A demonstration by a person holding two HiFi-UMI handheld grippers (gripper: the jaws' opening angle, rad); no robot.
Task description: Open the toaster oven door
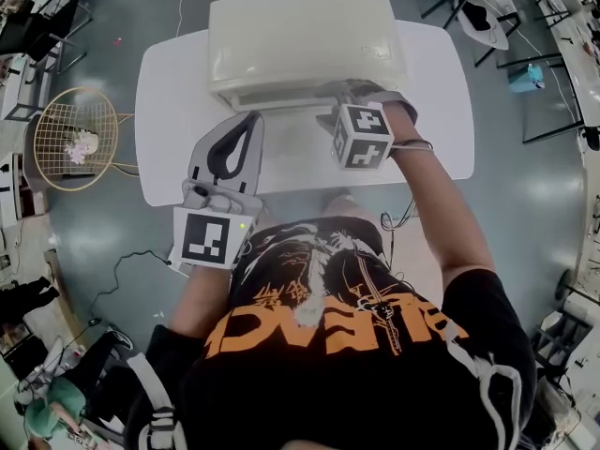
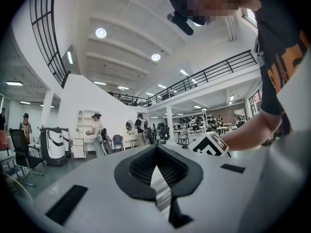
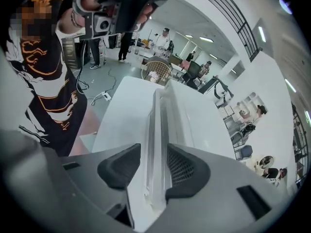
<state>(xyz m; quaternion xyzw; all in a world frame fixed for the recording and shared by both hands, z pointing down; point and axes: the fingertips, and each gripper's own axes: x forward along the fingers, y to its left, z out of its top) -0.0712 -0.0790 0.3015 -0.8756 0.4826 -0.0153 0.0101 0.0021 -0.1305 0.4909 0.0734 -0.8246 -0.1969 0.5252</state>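
Right gripper (image 3: pixel 154 165) is up at the front lip of the toaster oven (image 1: pixel 300 45), far side of the white table (image 1: pixel 169 111), claw released with the door handle (image 3: pixel 156 125) running between its pads, lined up for a pull, I'd say. Left gripper (image 1: pixel 248 127) hangs back near the table's front edge, clenched on nothing, likely clear of the door's swing. Head view hides the right jaws behind the marker cube (image 1: pixel 363 136); only the right gripper view shows that handle between them.
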